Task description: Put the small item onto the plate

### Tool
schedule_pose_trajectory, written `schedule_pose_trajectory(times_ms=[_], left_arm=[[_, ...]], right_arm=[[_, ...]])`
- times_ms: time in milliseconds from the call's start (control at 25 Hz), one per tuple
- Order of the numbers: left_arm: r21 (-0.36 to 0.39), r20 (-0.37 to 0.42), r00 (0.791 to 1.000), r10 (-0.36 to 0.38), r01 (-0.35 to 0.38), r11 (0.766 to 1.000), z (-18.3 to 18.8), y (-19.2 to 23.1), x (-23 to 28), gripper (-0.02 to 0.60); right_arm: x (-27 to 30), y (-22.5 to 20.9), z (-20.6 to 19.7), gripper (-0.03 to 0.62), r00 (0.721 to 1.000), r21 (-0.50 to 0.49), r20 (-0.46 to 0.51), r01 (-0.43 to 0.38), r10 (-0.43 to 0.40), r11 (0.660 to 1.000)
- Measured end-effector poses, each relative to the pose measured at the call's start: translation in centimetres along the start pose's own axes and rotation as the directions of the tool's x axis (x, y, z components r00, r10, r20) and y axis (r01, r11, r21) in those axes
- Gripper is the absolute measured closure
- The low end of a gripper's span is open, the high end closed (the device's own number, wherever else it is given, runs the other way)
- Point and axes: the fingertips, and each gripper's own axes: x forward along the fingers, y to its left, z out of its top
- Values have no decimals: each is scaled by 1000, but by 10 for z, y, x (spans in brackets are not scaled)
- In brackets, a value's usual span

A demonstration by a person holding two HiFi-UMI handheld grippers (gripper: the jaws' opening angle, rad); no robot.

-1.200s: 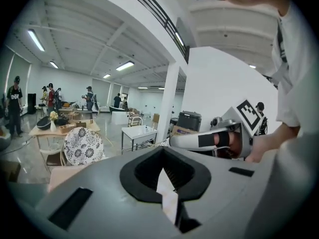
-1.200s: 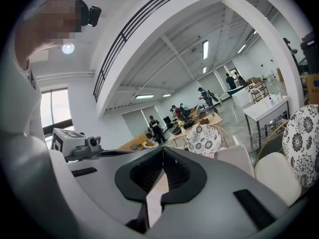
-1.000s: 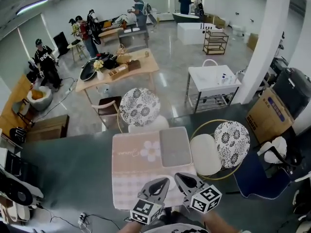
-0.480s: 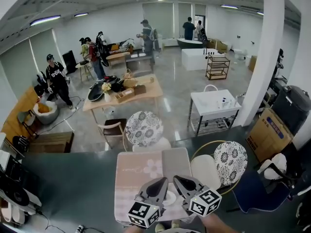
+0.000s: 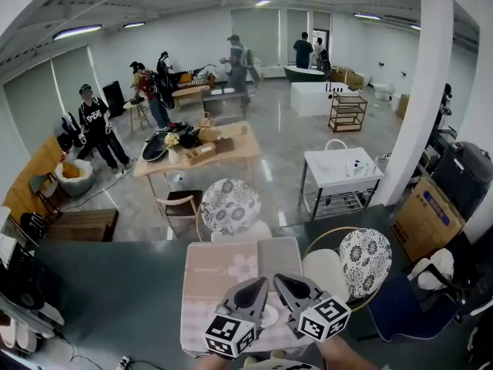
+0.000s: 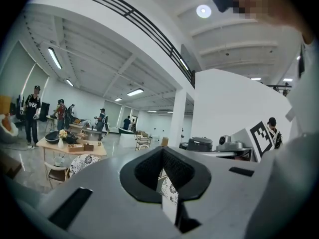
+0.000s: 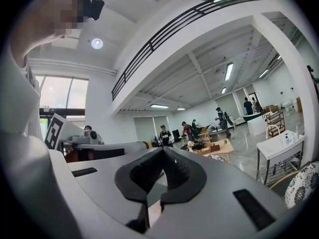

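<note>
Both grippers hang over the near edge of the dark tabletop (image 5: 115, 284), side by side and tilted up toward the room. The left gripper (image 5: 253, 291) is closed: in its own view the two dark pads meet at the tip with nothing between them. The right gripper (image 5: 291, 287) looks the same, jaws together and empty.

Under them a pink checked placemat (image 5: 219, 272) lies near the middle of the near edge, with a gray pad (image 5: 279, 254) on its far right corner. A white curved sliver between the two gripper bodies is the plate (image 5: 269, 314). It rests on the placemat close to the near edge, and the grippers cover most of it. The small item cannot be made out in any view.

Just past the far edge stands a chair with a round patterned back (image 5: 229, 205). A second patterned chair (image 5: 366, 251), with a gold ring frame and a white seat, stands off the right end of the tabletop. A cardboard box (image 5: 427, 218) stands further right, by a white pillar (image 5: 427, 91).

Well beyond on the shiny floor are a white table (image 5: 339, 168) and a wooden table (image 5: 202, 151) loaded with objects. Several people (image 5: 96, 126) stand around the back of the hall.

In the gripper views the jaws point at the ceiling and hall rather than at the tabletop. Only the gripper bodies themselves stand over the plate.
</note>
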Motion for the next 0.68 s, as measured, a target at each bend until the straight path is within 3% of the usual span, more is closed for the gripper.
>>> schedule_pose_trajectory(times_ms=[680], left_arm=[[-6,-25,999,33,-33,999,-4,17,7,578]], right_arm=[[14,-8,-3,582,1000,14,-16,-8,9,1000]])
